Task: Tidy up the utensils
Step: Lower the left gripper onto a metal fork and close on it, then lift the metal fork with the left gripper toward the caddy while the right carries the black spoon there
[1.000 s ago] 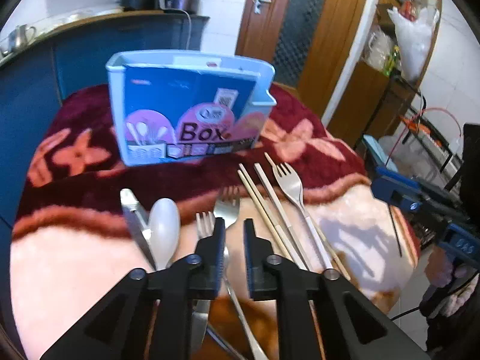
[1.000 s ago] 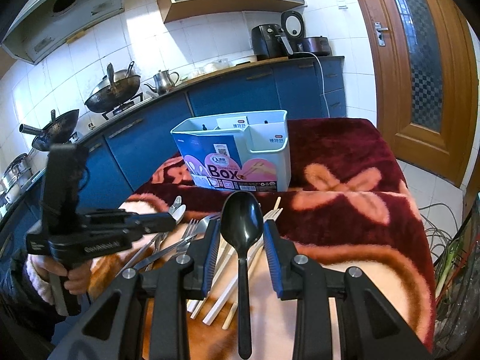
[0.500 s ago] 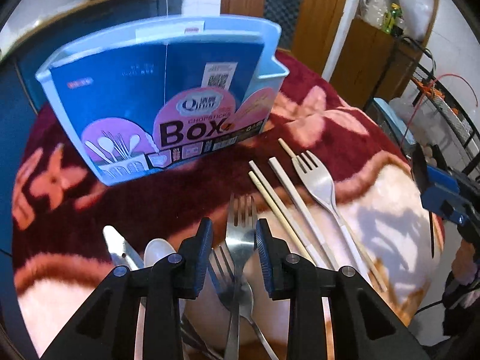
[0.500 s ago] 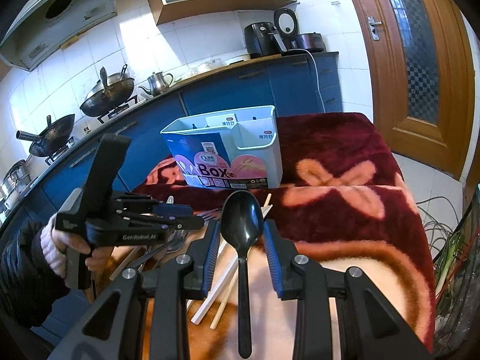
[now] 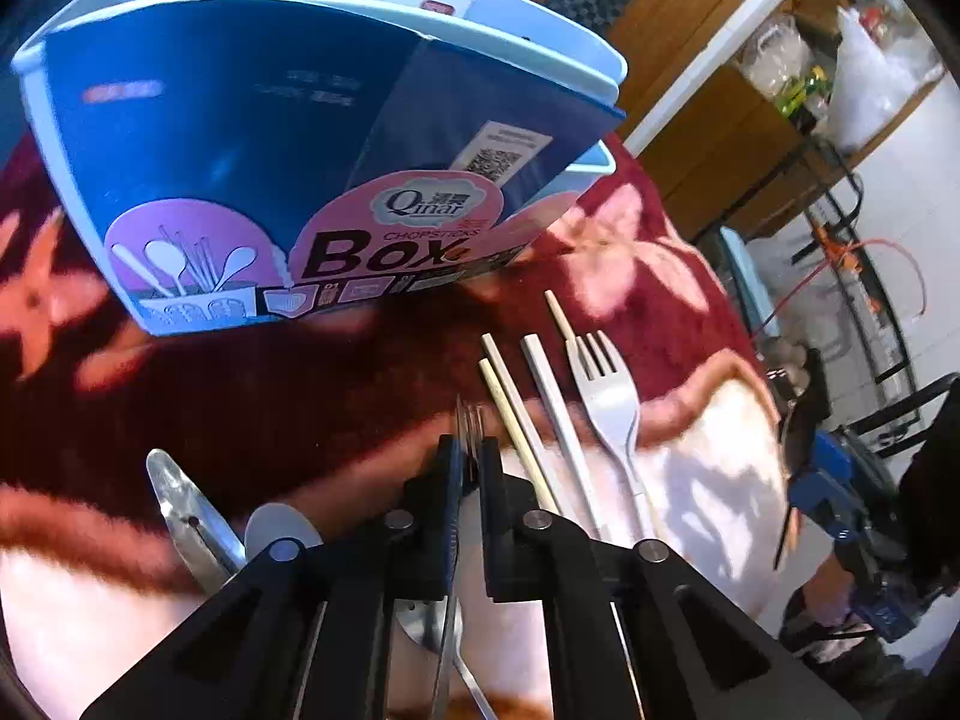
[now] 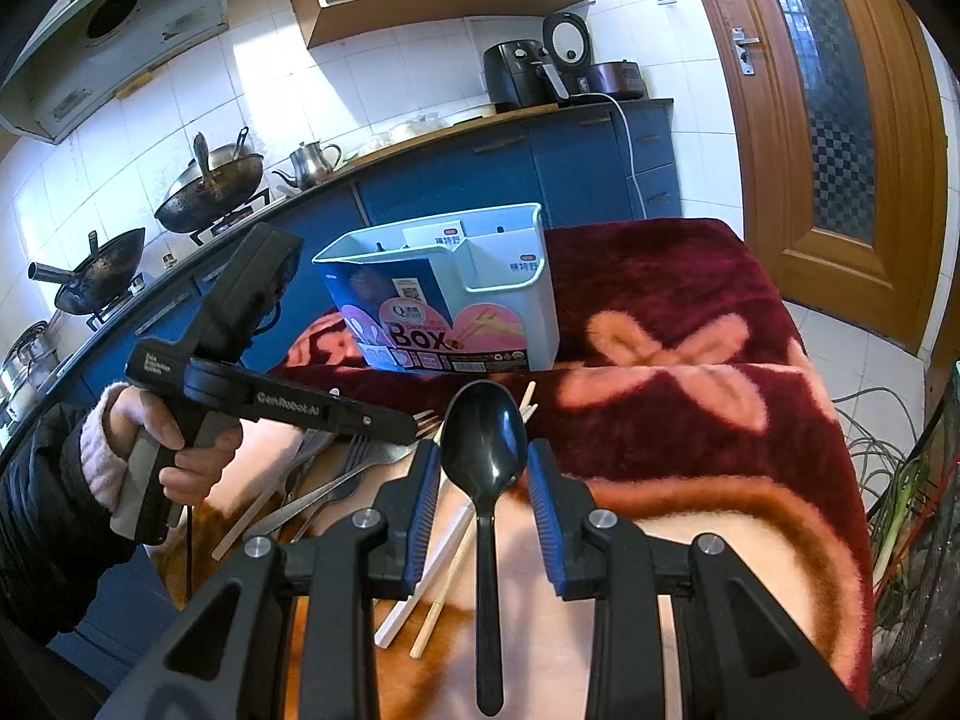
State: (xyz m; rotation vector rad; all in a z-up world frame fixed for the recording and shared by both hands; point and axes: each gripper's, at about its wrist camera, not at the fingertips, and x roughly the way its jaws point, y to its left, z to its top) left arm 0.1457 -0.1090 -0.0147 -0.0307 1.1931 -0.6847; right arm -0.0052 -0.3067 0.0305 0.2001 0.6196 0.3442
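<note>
Utensils lie scattered on the blanket-covered table (image 6: 690,300), in front of a pale blue chopsticks box (image 5: 252,138) that stands upright just beyond both sets of tongs. The left tongs (image 5: 470,450) are pinched shut on a metal fork (image 5: 469,426), whose tines stick out past the tips toward the box. Immediately right of these tongs lie pale chopsticks (image 5: 510,402) and a white plastic fork (image 5: 606,396), side by side and roughly parallel; to their left rest a white spoon (image 5: 279,531) and a shiny metal utensil (image 5: 180,504), partly hidden behind the tongs' frame. The right tongs (image 6: 483,474) stand partly apart with a black plastic spoon (image 6: 483,450) between the pads, bowl forward, handle running back toward the camera; whether the pads press on it I cannot tell. Left of them, a person's hand (image 6: 174,450) in a pink cuff and dark sleeve grips the handle of the other tool, whose body crosses over a heap of metal forks (image 6: 342,468). More chopsticks (image 6: 438,570) lie under the right tongs. Beyond the table runs a blue kitchen counter with woks (image 6: 210,186), a kettle (image 6: 312,162) and an air fryer (image 6: 516,75); a wooden door (image 6: 840,120) stands to the right.
</note>
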